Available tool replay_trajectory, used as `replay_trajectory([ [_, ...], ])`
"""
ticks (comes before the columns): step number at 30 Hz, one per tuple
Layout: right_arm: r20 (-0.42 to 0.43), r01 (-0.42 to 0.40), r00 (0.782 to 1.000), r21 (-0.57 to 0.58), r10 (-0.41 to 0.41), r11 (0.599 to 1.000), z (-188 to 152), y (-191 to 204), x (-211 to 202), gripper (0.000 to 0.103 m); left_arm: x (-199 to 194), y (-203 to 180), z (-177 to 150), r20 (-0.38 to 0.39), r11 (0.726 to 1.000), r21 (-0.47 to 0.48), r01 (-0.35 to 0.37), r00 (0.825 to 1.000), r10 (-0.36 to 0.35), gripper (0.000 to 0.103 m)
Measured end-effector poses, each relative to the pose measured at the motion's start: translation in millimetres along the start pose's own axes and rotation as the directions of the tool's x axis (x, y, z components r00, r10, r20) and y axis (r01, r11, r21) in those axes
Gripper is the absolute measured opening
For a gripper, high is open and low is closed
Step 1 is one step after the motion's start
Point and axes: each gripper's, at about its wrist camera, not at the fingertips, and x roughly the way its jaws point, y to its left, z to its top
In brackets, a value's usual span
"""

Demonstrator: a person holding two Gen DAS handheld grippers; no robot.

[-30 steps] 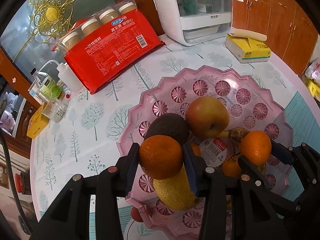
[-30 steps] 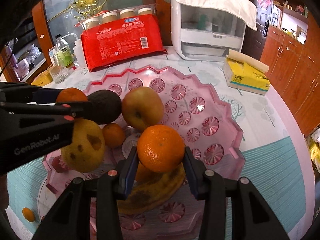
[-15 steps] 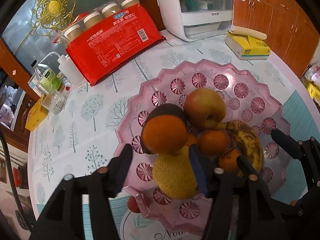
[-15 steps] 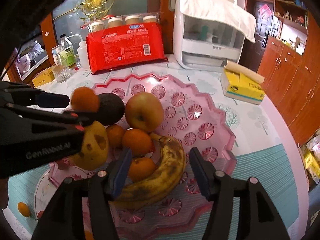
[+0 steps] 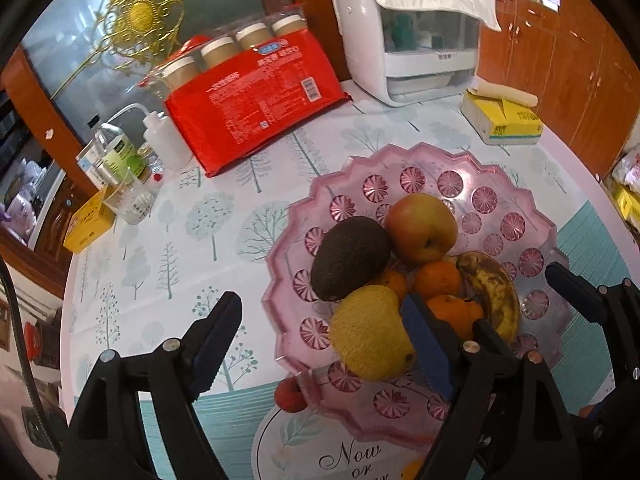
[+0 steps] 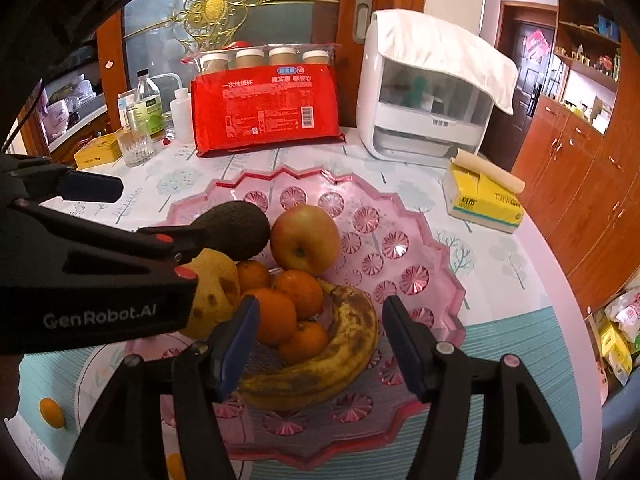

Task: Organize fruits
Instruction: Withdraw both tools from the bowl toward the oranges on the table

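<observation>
The table (image 6: pixel 532 248) has a cloth with little trees on it. The big pink plate (image 6: pixel 408 240) sits in the middle of it, and everything else is told from that plate.

Behind the plate stands a white box machine (image 6: pixel 424 92) with a cloth on top. Next to that, also behind the plate, lies a red pack of paper cups (image 6: pixel 264 108). A yellow tissue box (image 6: pixel 486 200) rests on the table to the right of the plate. Some bottles (image 5: pixel 120 156) and a glass cup (image 6: pixel 136 146) stand far back on the left.

All the fruit is piled on the near left part of the plate. The banana (image 6: pixel 340 352) is brown and spotty and curls along the front. The apple (image 6: pixel 306 240) sits behind it. The dark avocado (image 5: pixel 350 258) leans on the apple's left side. A bumpy yellow fruit (image 5: pixel 370 332) lies in front of the avocado. Four small oranges (image 6: pixel 276 316) are bunched between the yellow fruit and the banana.

The left gripper (image 5: pixel 320 332) hangs over the left edge of the plate. Its jaws are opening, with the yellow fruit between them, untouched. The right gripper (image 6: pixel 320 328) hangs over the front of the plate. Its jaws are opening too, and they hold nothing.

A tiny orange fruit (image 6: pixel 52 412) lies on the table, off the plate's front left.
</observation>
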Motion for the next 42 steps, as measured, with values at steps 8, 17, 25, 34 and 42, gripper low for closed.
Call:
replay_trajectory([
  [8, 0.022, 0.033, 0.999, -0.027, -0.032, 0.999, 10, 12, -21, 0.064, -26, 24, -10, 0.041, 0.998, -0.059, -0.002, 0.999, 0.004, 0.081],
  [17, 0.046, 0.106, 0.994, -0.032, -0.104, 0.994, 15, 33, -61, 0.064, -63, 51, -24, 0.113, 0.996, -0.077, 0.041, 0.993, -0.032, 0.081],
  [25, 0.078, 0.158, 0.985, -0.017, -0.156, 0.987, 12, 55, -104, 0.065, -96, 75, -35, 0.164, 0.991, -0.102, 0.084, 0.984, -0.067, 0.081],
  [34, 0.100, 0.158, 0.982, 0.019, -0.159, 0.987, 2, 68, -138, 0.070, -128, 90, -62, 0.211, 0.987, -0.096, 0.126, 0.972, -0.104, 0.084],
  [42, 0.071, 0.163, 0.983, 0.065, -0.167, 0.984, -22, 68, -145, 0.070, -130, 101, -91, 0.201, 0.983, -0.107, 0.150, 0.971, -0.127, 0.085],
])
